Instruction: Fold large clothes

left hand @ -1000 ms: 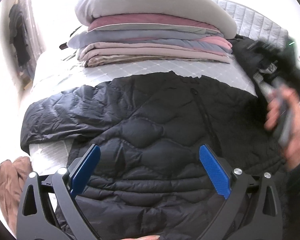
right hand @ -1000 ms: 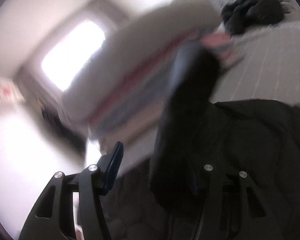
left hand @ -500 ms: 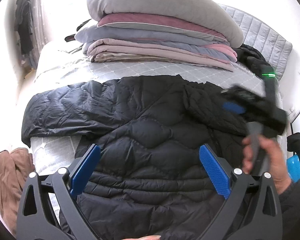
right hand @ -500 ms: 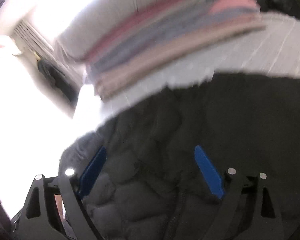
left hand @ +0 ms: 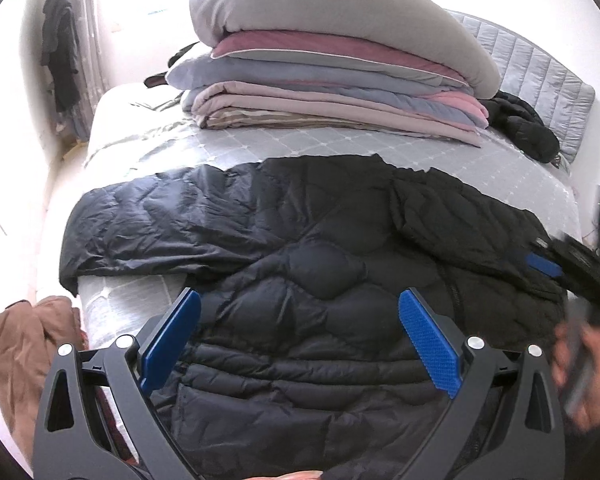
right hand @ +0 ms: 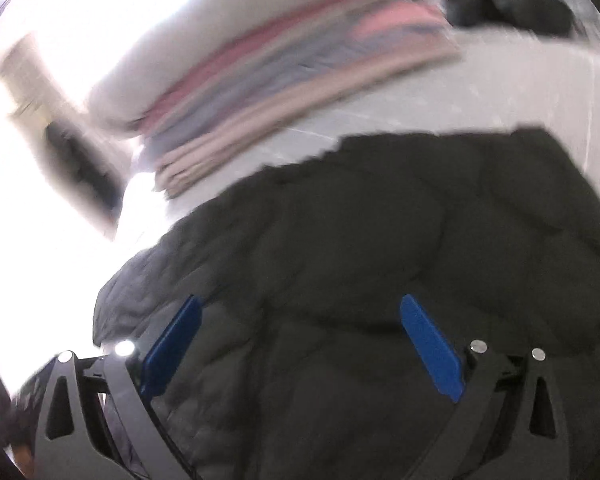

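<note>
Folded bedding stack (left hand: 332, 84) on grey quilted mattress (left hand: 340, 146); brown cloth (left hand: 24, 344) beside it.

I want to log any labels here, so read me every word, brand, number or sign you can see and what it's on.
No readable text in either view.
Black puffer jacket: no label or brand showing.
Folded bedding stack: no tags visible.
Right gripper: a pale mark on its body, too blurred to read.

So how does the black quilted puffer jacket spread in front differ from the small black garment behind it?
The black quilted puffer jacket lies spread flat across the near bed, one sleeve stretched out sideways; the small black garment sits crumpled in a heap beside the stacked bedding. The jacket looks much larger. Both are black and rest on the grey quilted cover.
</note>
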Tool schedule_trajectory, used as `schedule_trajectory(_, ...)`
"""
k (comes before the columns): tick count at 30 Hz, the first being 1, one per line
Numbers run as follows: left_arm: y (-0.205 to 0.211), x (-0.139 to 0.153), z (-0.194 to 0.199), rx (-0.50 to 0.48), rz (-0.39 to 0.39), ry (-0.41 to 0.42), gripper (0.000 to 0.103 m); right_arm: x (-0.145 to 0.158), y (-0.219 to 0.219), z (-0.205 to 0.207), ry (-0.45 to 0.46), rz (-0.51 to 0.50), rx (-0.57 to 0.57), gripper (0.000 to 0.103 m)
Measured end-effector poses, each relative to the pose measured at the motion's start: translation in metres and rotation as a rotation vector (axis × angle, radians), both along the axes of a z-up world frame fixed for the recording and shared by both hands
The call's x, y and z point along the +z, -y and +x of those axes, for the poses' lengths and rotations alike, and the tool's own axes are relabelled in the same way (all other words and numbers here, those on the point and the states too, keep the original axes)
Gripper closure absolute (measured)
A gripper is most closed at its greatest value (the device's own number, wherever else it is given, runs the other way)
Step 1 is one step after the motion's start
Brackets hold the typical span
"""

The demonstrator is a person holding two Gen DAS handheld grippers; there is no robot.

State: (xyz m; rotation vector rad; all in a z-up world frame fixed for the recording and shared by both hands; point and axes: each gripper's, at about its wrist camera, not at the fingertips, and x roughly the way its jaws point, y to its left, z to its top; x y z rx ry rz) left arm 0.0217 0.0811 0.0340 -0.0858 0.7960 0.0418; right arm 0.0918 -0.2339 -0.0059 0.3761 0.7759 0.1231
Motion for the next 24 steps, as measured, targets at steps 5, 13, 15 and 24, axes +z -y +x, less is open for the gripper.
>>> schedule_trajectory(5, -0.001, 0.003, -0.005, -0.002, 0.011, 0.013, 0.007, 0.018, -0.035, -0.058, 0.114, -0.13, 0.021, 0.007)
schedule_trajectory(13, 0.0, 0.003, -0.01, -0.005, 0.045, 0.021, 0.007, 0.021, -0.078, -0.074, 0.186, -0.246, 0.084, 0.007)
schedule_trajectory(15, -0.003, 0.002, -0.01, -0.008, 0.039, 0.015, 0.007, 0.017, -0.077, -0.073, 0.173, -0.23, 0.086, 0.007)
schedule_trajectory(24, -0.124, -0.004, 0.005, 0.003, -0.368, -0.072, 0.007, 0.009, -0.06, -0.066, 0.123, -0.11, 0.063, 0.007)
